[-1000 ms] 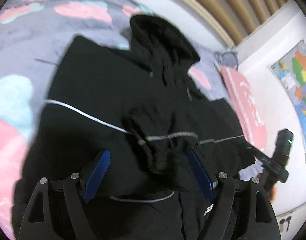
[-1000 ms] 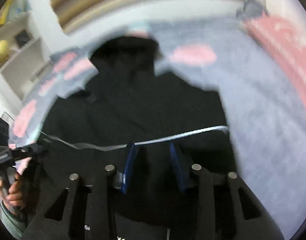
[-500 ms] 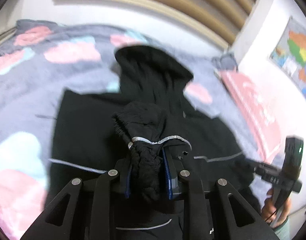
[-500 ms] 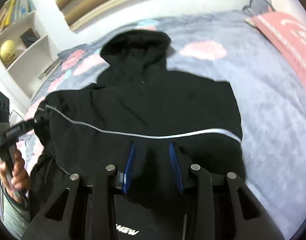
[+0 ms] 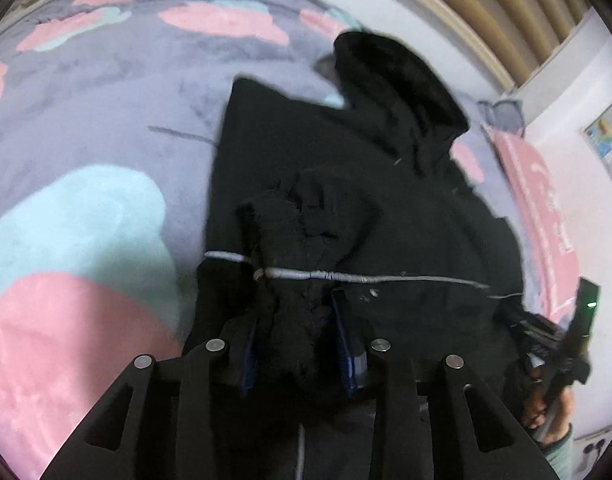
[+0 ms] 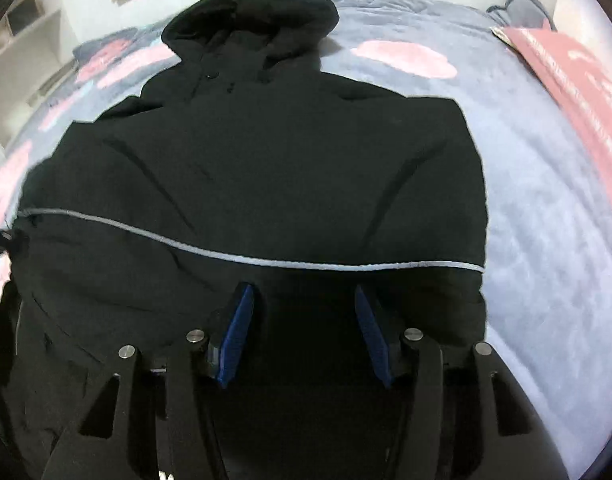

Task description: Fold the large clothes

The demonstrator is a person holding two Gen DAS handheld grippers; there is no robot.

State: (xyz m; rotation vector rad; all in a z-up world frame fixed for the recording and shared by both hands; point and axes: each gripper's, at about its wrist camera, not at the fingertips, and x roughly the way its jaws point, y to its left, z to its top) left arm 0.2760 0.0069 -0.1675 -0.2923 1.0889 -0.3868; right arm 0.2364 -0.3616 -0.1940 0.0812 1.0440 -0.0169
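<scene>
A black hooded jacket (image 5: 405, 200) lies spread on the bed, hood (image 5: 397, 72) at the far end and a thin reflective stripe (image 5: 385, 279) across it. My left gripper (image 5: 298, 344) has a bunched black sleeve end (image 5: 298, 320) filling the gap between its blue pads, and its jaws are opening. In the right wrist view the jacket (image 6: 286, 152) fills the middle, with the stripe (image 6: 266, 261) just beyond my right gripper (image 6: 304, 332). That gripper's jaws are opening; its blue pads stand well apart over the dark fabric without pinching it.
A grey blanket (image 5: 86, 120) with pink and teal patches covers the bed. A pink pillow (image 6: 577, 80) lies along the right side. A person's hand (image 5: 545, 412) shows at the lower right of the left wrist view. White shelves (image 6: 30, 52) stand at the left.
The left jaws closed from wide onto the bunched sleeve, then eased slightly as the bundle came down onto the jacket. The right pads have spread apart, letting go of the fabric.
</scene>
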